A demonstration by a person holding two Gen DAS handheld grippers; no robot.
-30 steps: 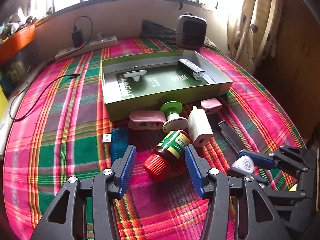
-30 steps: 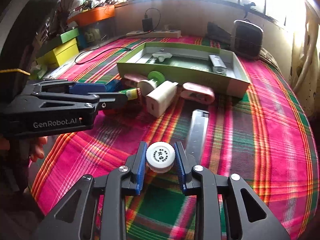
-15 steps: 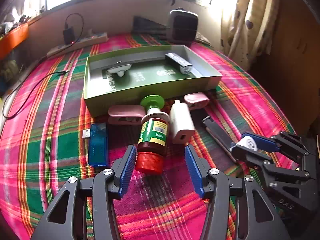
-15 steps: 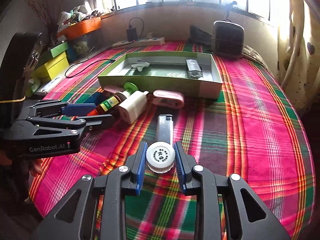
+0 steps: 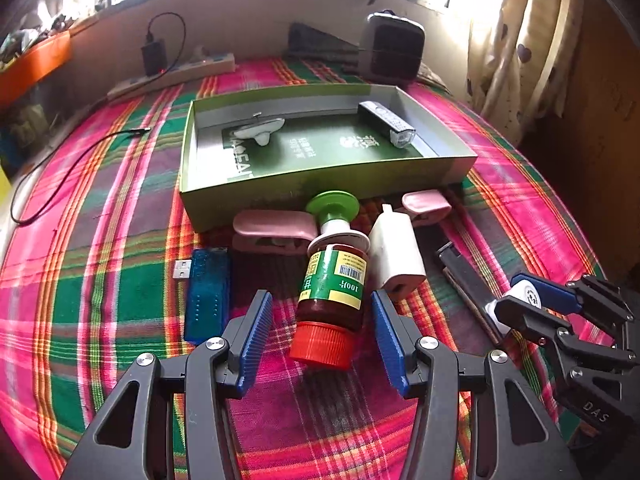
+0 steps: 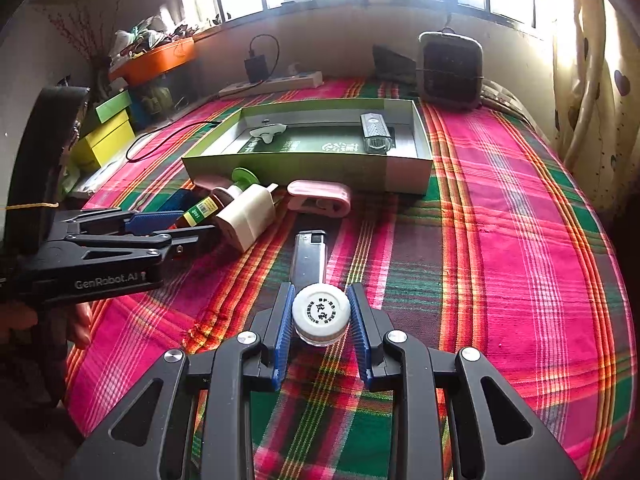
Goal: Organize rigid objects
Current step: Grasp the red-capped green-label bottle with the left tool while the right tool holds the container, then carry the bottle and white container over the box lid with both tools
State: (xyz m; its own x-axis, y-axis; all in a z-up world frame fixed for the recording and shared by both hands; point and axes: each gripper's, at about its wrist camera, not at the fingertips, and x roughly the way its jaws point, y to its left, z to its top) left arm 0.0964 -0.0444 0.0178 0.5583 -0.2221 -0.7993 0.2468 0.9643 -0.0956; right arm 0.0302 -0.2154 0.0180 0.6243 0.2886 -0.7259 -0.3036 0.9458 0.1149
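Right hand-held gripper (image 6: 321, 323) clamps the white-capped jar (image 6: 321, 315), carried clear of the bed for boxing. Left hand-held gripper (image 5: 320, 334) stands wide astride the red-capped bottle (image 5: 331, 297), unpinched, lined up for pickup. Green box (image 5: 320, 178) behind collects sorted items.

Blue USB stick (image 6: 176, 202) mostly hidden behind left tool (image 6: 188, 226), bottle label (image 5: 334, 276) print unreadable

Bottle (image 5: 332, 280) before box (image 5: 320, 184) (charger (image 5: 396, 256) right, seemingly touching).
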